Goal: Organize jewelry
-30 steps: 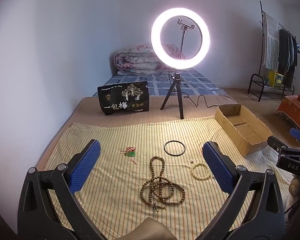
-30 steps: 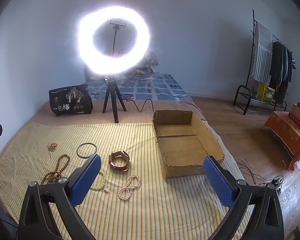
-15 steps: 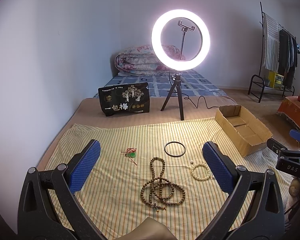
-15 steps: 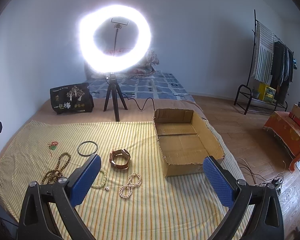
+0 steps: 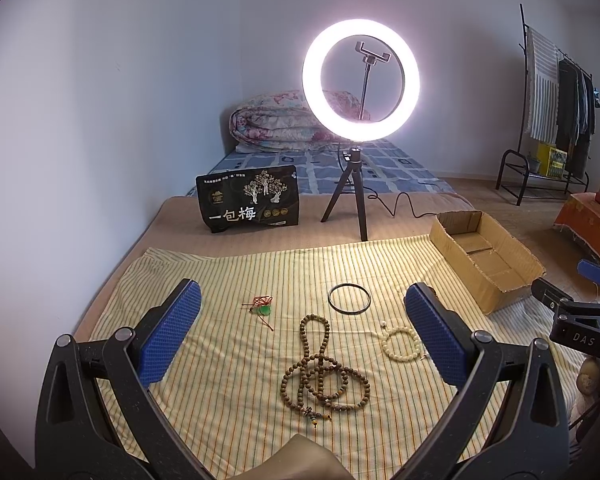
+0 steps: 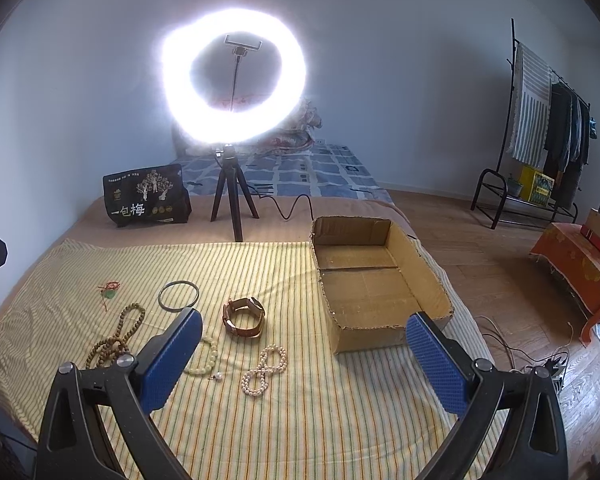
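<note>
Left tongs and right tongs are held spread wide and empty above the striped cloth. Between the left pads lie the brown bead necklace, black bangle and pale bracelet; the watch and pearl strand are framed by the right pair. The cardboard box is set at the cloth's right edge, with floor beyond. A ring light is seen behind, toward the wall.

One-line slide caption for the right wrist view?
Open right gripper above striped cloth holding watch, pearl strand, empty cardboard box.
</note>
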`<state>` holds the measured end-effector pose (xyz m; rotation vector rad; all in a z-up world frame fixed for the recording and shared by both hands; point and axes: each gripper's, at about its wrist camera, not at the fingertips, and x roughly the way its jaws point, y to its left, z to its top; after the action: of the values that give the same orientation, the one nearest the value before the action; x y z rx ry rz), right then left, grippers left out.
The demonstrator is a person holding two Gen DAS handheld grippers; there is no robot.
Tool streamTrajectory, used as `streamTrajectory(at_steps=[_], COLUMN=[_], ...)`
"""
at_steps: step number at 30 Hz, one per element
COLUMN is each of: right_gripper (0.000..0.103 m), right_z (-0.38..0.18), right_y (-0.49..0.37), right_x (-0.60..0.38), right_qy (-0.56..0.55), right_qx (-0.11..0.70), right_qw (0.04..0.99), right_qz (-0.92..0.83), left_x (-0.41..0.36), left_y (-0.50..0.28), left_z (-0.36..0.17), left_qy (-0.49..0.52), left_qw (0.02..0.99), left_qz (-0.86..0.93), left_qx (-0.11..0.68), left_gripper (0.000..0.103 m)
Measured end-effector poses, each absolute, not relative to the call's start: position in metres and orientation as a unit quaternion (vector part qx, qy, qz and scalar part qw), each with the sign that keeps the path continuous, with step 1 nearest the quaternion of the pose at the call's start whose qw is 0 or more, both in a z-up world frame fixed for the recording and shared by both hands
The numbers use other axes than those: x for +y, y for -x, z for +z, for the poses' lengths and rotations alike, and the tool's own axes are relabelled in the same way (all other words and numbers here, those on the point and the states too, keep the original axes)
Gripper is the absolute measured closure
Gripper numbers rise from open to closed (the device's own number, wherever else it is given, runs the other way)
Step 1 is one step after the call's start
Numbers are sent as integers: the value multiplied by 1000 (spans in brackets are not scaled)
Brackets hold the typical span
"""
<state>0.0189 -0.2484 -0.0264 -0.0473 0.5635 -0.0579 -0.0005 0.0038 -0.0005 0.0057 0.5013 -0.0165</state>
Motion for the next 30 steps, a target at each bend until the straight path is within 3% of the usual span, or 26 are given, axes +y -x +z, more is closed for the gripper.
streamTrajectory(at_steps=[30], right_gripper=[0], right_z=[-27], right_y=[-20], right_x=[-247], right_qy=[25], right_qx=[282], right_qw=[959], right_qz=[-26], left_x=[5], left_y=[1], left_z=[-1], left_qy=[-2], left_qw=[968], left_qz=[-6], left_qx=[250], left_gripper=[0])
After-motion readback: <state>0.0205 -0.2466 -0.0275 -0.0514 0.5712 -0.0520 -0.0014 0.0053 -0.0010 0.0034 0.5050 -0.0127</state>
